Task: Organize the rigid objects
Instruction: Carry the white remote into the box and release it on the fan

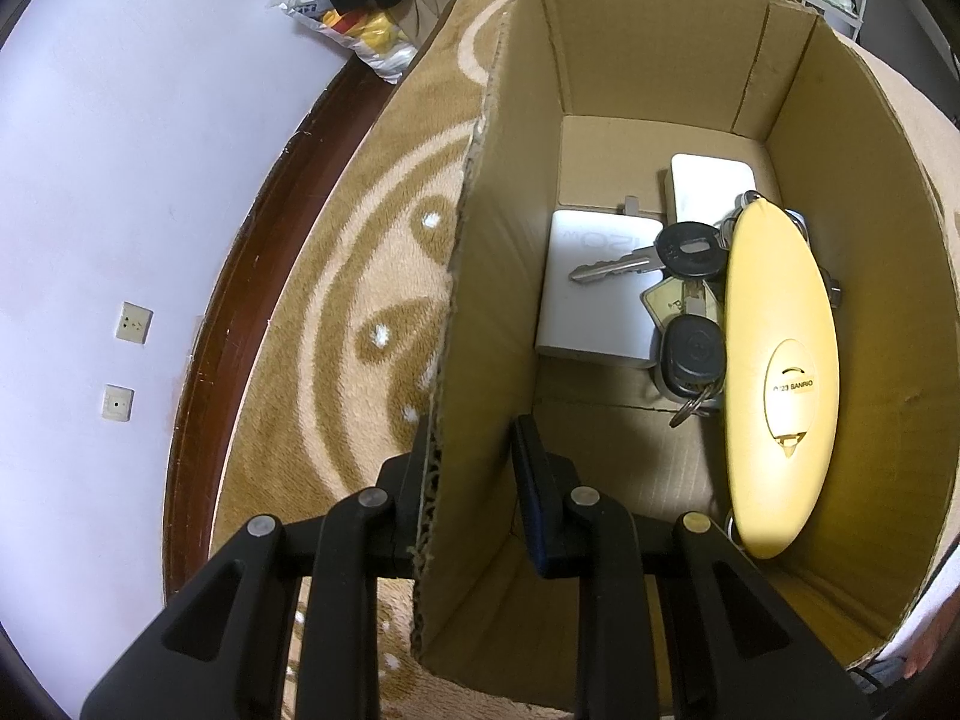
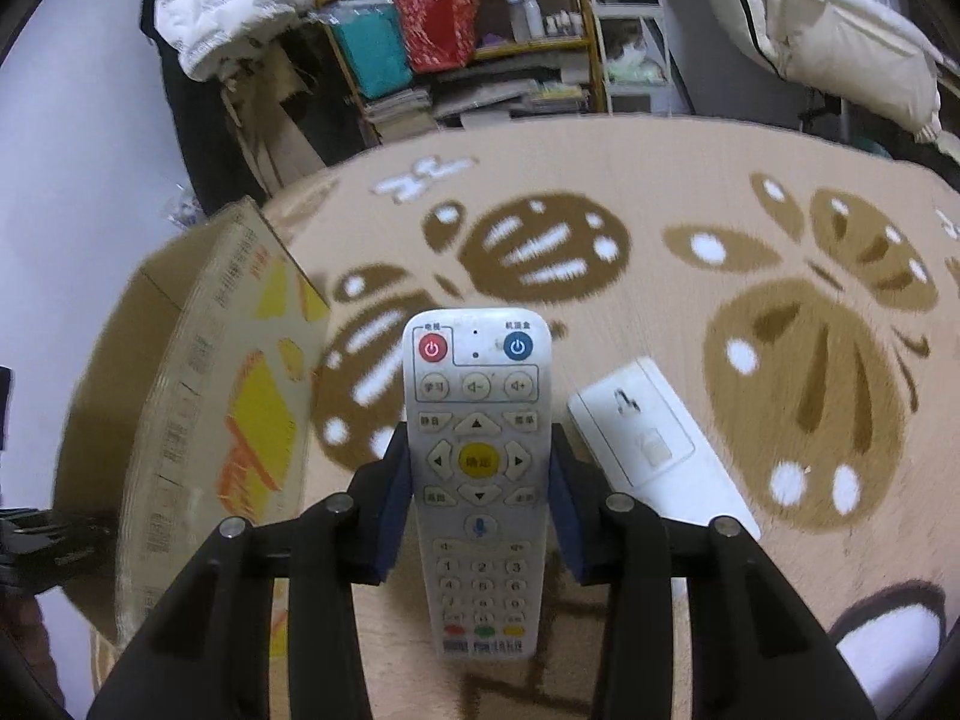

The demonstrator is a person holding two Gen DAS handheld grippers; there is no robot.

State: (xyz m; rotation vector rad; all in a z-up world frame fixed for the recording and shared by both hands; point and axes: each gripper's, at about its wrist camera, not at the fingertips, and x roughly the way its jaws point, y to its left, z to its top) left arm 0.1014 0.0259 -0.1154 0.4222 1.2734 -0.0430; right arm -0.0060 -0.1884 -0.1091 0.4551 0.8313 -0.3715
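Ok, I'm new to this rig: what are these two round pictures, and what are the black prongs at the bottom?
Each picture comes from a camera on a hand-held tool, looking along its two fingers.

Left view: the left tool is clamped on the wall of a cardboard box. Inside lie a yellow oval case, keys and two white adapters.

Right view: the right tool grips a white remote above the patterned rug. A second white remote lies face down on the rug; the box stands at left.
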